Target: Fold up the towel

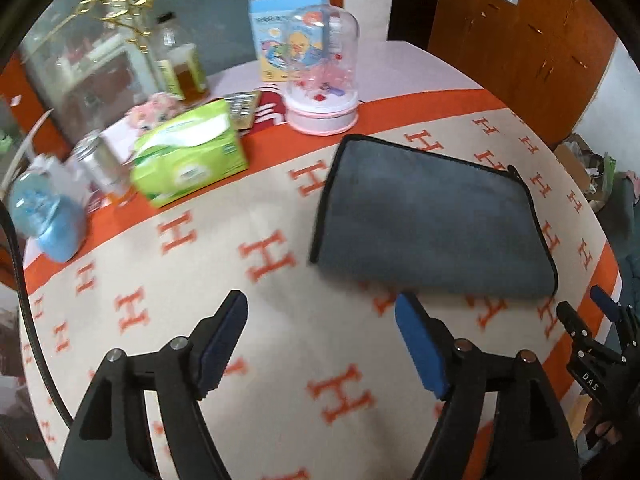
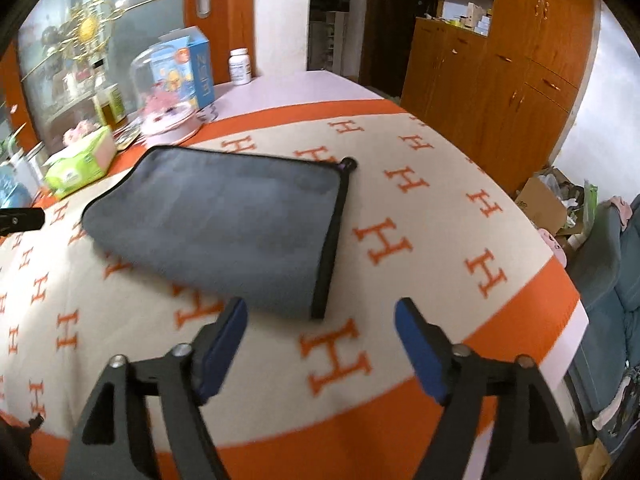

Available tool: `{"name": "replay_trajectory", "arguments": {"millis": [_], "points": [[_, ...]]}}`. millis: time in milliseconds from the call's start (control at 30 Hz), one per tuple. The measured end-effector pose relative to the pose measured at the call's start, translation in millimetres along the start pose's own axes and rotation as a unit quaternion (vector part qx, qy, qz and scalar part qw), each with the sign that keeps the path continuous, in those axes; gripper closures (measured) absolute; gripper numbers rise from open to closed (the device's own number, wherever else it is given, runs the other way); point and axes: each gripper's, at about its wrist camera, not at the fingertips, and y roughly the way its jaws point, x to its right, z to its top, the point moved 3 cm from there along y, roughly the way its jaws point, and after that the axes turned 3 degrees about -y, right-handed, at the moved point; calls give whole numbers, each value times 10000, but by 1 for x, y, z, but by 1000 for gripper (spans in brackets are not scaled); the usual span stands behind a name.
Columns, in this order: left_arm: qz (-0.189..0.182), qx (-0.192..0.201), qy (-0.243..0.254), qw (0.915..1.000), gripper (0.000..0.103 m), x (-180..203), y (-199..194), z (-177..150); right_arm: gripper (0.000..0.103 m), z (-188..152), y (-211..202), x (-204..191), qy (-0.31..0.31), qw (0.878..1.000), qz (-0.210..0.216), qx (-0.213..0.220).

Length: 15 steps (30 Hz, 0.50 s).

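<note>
A grey towel (image 1: 428, 216) with black trim lies folded flat on the cream and orange H-patterned cloth (image 1: 280, 340). It also shows in the right wrist view (image 2: 224, 220). My left gripper (image 1: 320, 320) is open and empty, just short of the towel's near edge. My right gripper (image 2: 320, 324) is open and empty, close to the towel's near right corner. The right gripper also shows at the right edge of the left wrist view (image 1: 592, 320). A tip of the left gripper (image 2: 22, 218) shows at the left edge of the right wrist view.
Along the table's far left stand a green tissue pack (image 1: 188, 152), a pink domed ornament (image 1: 324, 76), a blue carton (image 1: 280, 36), an oil bottle (image 1: 180, 64), a metal can (image 1: 100, 164) and a blue globe (image 1: 48, 216). A white pill bottle (image 2: 240, 66) and wooden cabinets (image 2: 500, 60) stand behind.
</note>
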Motion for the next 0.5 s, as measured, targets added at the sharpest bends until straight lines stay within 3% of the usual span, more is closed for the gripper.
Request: {"name": "replay_trajectory", "arguments": {"millis": [167, 300, 500], "points": [[22, 199, -227, 9995, 22, -30, -43, -33, 22, -17, -31, -27, -193, 9995, 250, 7], [47, 338, -516, 9981, 18, -56, -73, -64, 8, -26, -54, -50, -409, 9982, 419, 100], [160, 390, -942, 9947, 15, -90, -111, -117, 6, -35, -93, -83, -731, 9945, 715, 236]]}}
